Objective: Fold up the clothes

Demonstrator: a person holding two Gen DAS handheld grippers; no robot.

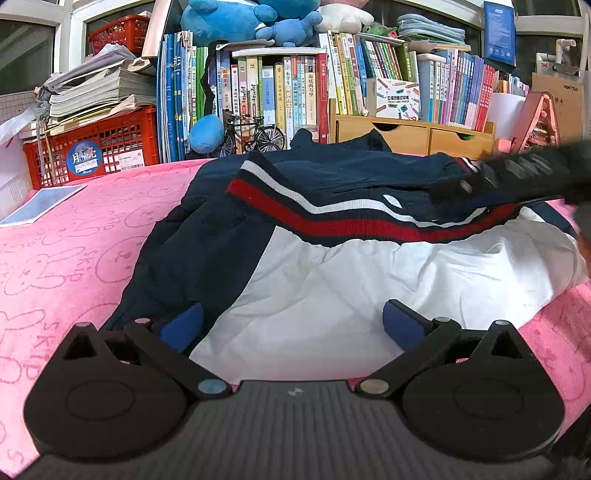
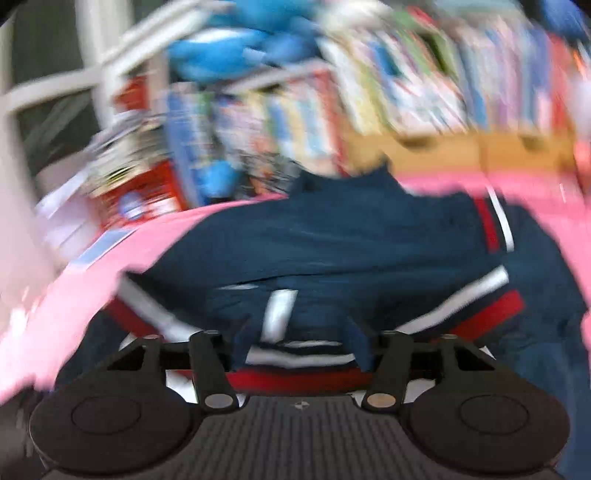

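Note:
A navy and white jacket (image 1: pixel 332 280) with red and white striped trim lies on the pink towel (image 1: pixel 74 258), its striped hem folded over toward the middle. My left gripper (image 1: pixel 293 325) stands wide open at the jacket's near edge, blue pads on either side of the white panel, nothing pinched. At the right edge of the left wrist view my right gripper (image 1: pixel 458 190) reaches over the hem. The right wrist view is blurred. There my right gripper (image 2: pixel 301 343) has its fingers apart just over the jacket's (image 2: pixel 332 240) striped hem, and I see no fabric clamped.
Behind the towel stand a red crate (image 1: pixel 110 147) under stacked papers, a row of books (image 1: pixel 258 92), a model bicycle (image 1: pixel 251 134) and a wooden drawer unit (image 1: pixel 424 134). Blue plush toys (image 1: pixel 240 18) sit on top. A flat booklet (image 1: pixel 40 203) lies at the towel's far left.

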